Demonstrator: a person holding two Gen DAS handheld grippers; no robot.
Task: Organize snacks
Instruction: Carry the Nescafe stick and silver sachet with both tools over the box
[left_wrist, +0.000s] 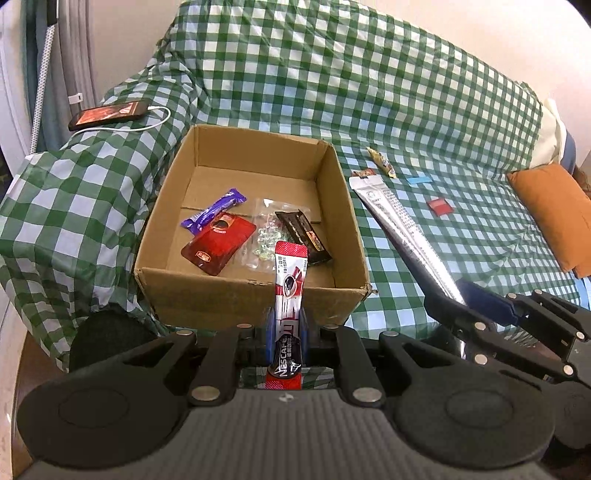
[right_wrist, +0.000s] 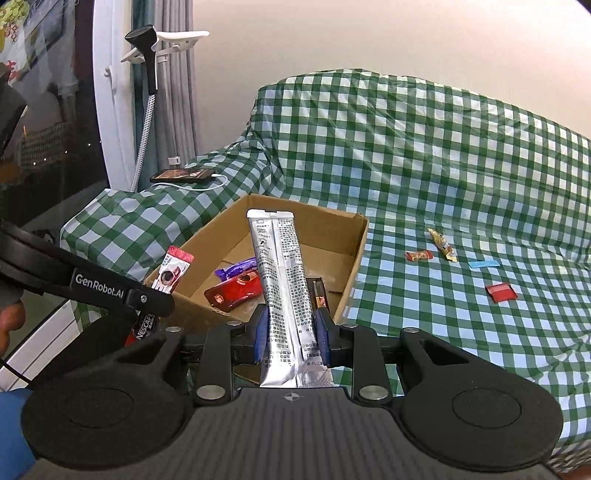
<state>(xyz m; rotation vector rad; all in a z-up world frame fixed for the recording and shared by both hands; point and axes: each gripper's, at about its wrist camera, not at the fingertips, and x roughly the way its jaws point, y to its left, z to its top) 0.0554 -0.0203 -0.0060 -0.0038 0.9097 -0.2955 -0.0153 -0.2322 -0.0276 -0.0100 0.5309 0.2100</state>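
Left gripper (left_wrist: 287, 332): jaws closed on a red coffee stick (left_wrist: 290, 280), pinched low on its length. The stick stands nearly upright, its top end above the near wall of the cardboard box (left_wrist: 255, 295).

Right gripper (right_wrist: 291, 332): jaws clamped on a long silver sachet (right_wrist: 282, 280), held near its lower end. The sachet stands upright in front of the box's near edge, printed side towards the camera. In the left wrist view the sachet rises at a slant just right of the box.

Box: open top, on a green checked cloth (left_wrist: 406, 92) covering a sofa. Inside it:
- purple bar (left_wrist: 214, 210), far left
- red pouch (left_wrist: 219, 242), just in front of the purple bar, overlapping it
- clear bag of small sweets (left_wrist: 264, 229), centre
- dark brown bar (left_wrist: 304, 236), right of centre

Loose on the cloth, right of the box and well apart from it:
- gold-wrapped sweet (right_wrist: 441, 243)
- small red-brown sweet (right_wrist: 418, 255), just left of the gold one
- blue strip (right_wrist: 483, 263)
- small red packet (right_wrist: 501, 292), nearest of the four

Other: a phone (left_wrist: 107, 114) with a white cable plugged in lies on the covered armrest, far left. An orange cushion (left_wrist: 554, 214) sits at the right end.
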